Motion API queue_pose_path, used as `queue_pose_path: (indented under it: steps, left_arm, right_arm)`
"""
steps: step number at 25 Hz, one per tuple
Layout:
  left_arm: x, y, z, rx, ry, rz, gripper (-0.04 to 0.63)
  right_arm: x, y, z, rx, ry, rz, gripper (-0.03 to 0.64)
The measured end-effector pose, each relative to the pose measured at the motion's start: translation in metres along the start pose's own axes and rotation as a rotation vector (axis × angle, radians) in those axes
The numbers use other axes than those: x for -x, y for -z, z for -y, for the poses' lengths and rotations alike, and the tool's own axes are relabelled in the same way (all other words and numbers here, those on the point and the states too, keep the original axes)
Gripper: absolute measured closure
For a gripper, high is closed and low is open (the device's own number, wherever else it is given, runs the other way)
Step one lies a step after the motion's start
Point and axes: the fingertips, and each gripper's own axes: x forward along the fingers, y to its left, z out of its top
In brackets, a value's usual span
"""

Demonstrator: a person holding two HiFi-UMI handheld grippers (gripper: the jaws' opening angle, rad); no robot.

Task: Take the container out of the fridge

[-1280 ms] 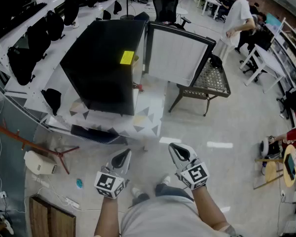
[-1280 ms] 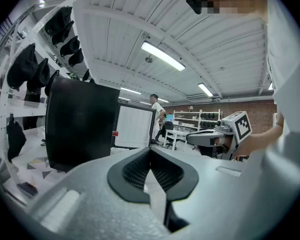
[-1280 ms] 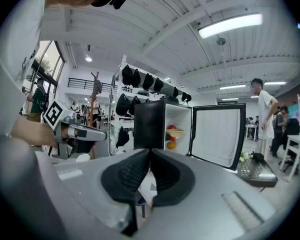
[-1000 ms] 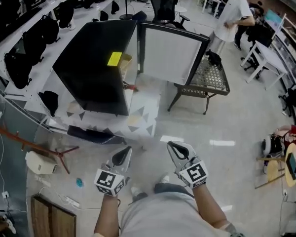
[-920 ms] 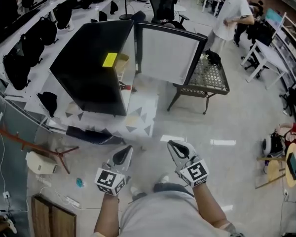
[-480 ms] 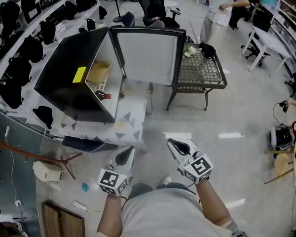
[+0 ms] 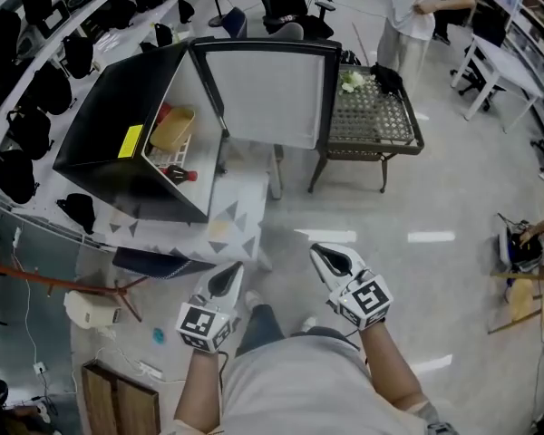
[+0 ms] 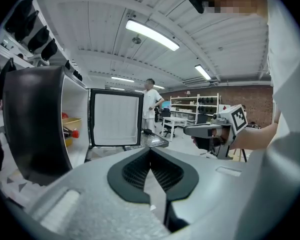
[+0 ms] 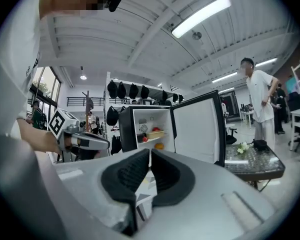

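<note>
Fridge point(image 7: 118, 107) stands at 11 o'clock on a cloth-covered surface point(image 7: 238, 217), door point(image 7: 267, 93) swung open. Tan container point(image 7: 171, 129) sits on a shelf inside, red-capped bottle point(image 7: 179, 174) just beside it. Left hand-held gripper point(image 7: 228, 278) and right hand-held gripper point(image 7: 331, 259) are both closed and empty, at 6 o'clock, well apart from the fridge.

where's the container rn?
Head view, upper left: the container sits on a shelf inside the open fridge, next to a red-capped bottle, left of the open door.
</note>
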Motion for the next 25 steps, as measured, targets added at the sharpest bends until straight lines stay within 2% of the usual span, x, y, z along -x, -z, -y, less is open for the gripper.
queue_pose_path:
  steps: [12,25]
  left_arm:
    - [-0.026,-0.015,-0.089,-0.021,0.069,0.011,0.588]
    - [-0.010,-0.003,-0.198,-0.042,0.126,0.001,0.588]
  right_arm:
    - [-0.092,-0.026,0.012,0.067,0.047,-0.034,0.603]
    - [-0.212,-0.030,-0.014,0.180,0.097,-0.059,0.603]
